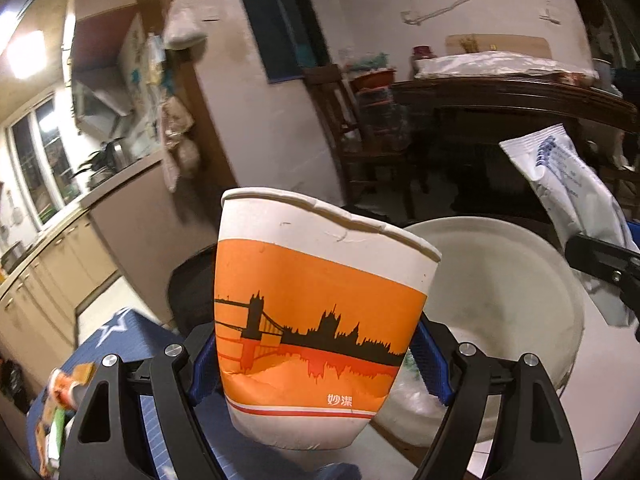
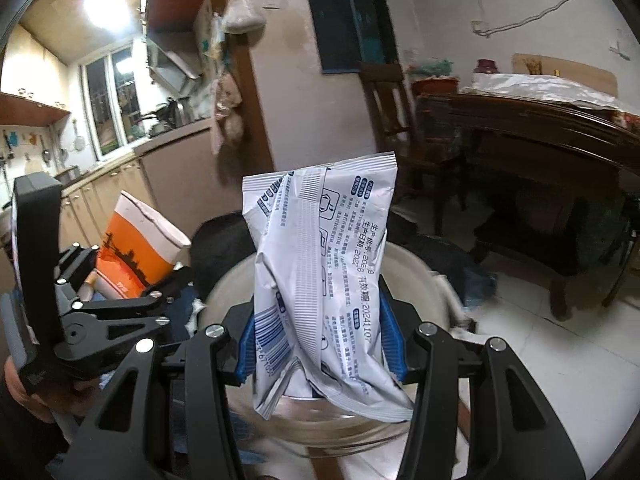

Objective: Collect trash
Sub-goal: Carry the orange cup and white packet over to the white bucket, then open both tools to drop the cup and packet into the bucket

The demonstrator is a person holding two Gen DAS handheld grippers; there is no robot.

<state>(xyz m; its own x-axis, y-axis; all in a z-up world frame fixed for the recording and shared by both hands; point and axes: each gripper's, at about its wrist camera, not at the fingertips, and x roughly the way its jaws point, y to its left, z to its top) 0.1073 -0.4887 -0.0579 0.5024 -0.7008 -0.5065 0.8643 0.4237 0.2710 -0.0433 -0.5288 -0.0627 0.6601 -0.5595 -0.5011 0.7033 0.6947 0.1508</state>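
My left gripper is shut on a dented orange and white paper cup with a black skyline print, held upright in the air. The cup also shows in the right wrist view, with the left gripper below it. My right gripper is shut on a crumpled white plastic wrapper with blue print, held upright. The wrapper also shows at the right of the left wrist view. A white round bin stands open just below and beyond both grippers; its rim also shows in the right wrist view.
A blue cloth with a white star and colourful wrappers lie at lower left. A dark wooden table and chair stand behind on a white tiled floor. Kitchen counter and cabinets are at left.
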